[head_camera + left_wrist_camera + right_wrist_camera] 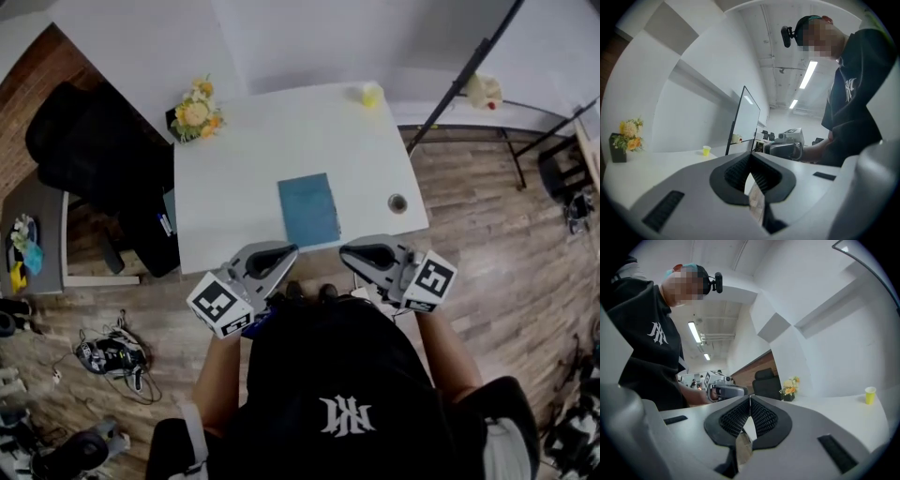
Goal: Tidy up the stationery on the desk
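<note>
The tidying seems not yet begun: the left gripper [291, 251] and the right gripper [345, 252], both closed on nothing, hang at lower middle before the desk [234, 178], so next one must open toward the blue notebook [307, 209] at centre.

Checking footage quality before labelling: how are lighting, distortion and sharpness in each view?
Head view: even light, no harsh shadows on the desk, blue notebook sharp. Left gripper view: heavy fisheye, black corners, ceiling light blown out. Right gripper view: same fisheye vignette, yellow cup crisp.
</note>
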`<action>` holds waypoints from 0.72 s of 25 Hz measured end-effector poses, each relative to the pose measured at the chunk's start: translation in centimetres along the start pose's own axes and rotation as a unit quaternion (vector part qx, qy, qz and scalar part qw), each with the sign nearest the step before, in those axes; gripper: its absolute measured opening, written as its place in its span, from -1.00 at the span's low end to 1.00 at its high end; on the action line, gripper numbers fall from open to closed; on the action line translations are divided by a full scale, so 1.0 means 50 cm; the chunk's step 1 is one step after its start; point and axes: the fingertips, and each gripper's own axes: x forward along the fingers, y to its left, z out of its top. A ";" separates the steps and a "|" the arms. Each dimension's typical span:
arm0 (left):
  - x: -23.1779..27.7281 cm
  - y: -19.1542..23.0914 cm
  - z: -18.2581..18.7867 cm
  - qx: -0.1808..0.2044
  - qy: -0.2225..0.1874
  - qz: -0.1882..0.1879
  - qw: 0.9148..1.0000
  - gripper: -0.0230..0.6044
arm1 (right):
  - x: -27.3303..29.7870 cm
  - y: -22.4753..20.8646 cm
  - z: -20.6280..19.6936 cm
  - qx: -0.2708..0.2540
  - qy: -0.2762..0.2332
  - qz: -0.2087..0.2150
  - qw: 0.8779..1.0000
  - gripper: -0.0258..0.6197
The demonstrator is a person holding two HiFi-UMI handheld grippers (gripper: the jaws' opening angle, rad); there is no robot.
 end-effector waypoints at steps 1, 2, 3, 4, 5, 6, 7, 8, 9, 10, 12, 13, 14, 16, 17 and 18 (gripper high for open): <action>-0.002 -0.001 -0.005 -0.001 0.000 0.008 1.000 -0.92 | -0.003 0.002 -0.005 -0.003 0.005 0.005 1.000 -0.80; -0.006 0.000 -0.010 -0.003 0.000 0.017 1.000 -0.92 | -0.003 0.003 -0.009 -0.007 0.009 0.009 1.000 -0.80; -0.011 0.002 -0.016 -0.006 -0.001 0.026 1.000 -0.92 | -0.002 0.005 -0.013 -0.012 0.013 0.016 1.000 -0.80; -0.016 0.002 -0.022 -0.010 -0.002 0.035 0.999 -0.92 | -0.001 0.007 -0.016 -0.017 0.016 0.023 0.999 -0.80; -0.021 0.002 -0.031 -0.015 -0.002 0.044 0.999 -0.92 | 0.000 0.010 -0.018 -0.020 0.017 0.032 0.999 -0.80; -0.024 -0.001 -0.039 -0.020 -0.001 0.052 0.998 -0.92 | 0.000 0.013 -0.019 -0.021 0.016 0.040 0.999 -0.80; -0.027 -0.003 -0.047 -0.025 0.000 0.059 0.998 -0.92 | 0.000 0.016 -0.019 -0.020 0.015 0.046 0.999 -0.80; -0.030 -0.006 -0.052 -0.030 -0.001 0.064 0.998 -0.92 | 0.000 0.018 -0.019 -0.019 0.015 0.051 0.998 -0.80; -0.031 -0.008 -0.053 -0.033 -0.002 0.068 0.997 -0.92 | 0.000 0.018 -0.019 -0.018 0.015 0.053 0.998 -0.80; -0.032 -0.010 -0.051 -0.034 -0.004 0.072 0.997 -0.92 | 0.000 0.018 -0.018 -0.019 0.014 0.055 0.998 -0.80; -0.035 -0.014 -0.047 -0.030 -0.005 0.079 0.996 -0.92 | -0.001 0.019 -0.018 -0.021 0.012 0.062 0.998 -0.80; -0.039 -0.017 -0.046 -0.028 -0.005 0.083 0.996 -0.92 | -0.002 0.022 -0.020 -0.021 0.011 0.066 0.998 -0.80; -0.044 -0.019 -0.045 -0.026 -0.005 0.088 0.996 -0.92 | -0.003 0.026 -0.022 -0.021 0.012 0.069 0.997 -0.80; -0.056 -0.019 -0.044 -0.024 -0.005 0.097 0.995 -0.92 | -0.003 0.030 -0.029 -0.020 0.016 0.074 0.997 -0.80; -0.061 -0.018 -0.042 -0.024 -0.005 0.101 0.995 -0.92 | -0.002 0.030 -0.031 -0.020 0.018 0.076 0.997 -0.79; -0.065 -0.018 -0.039 -0.023 -0.006 0.105 0.994 -0.92 | -0.002 0.029 -0.033 -0.020 0.019 0.077 0.997 -0.79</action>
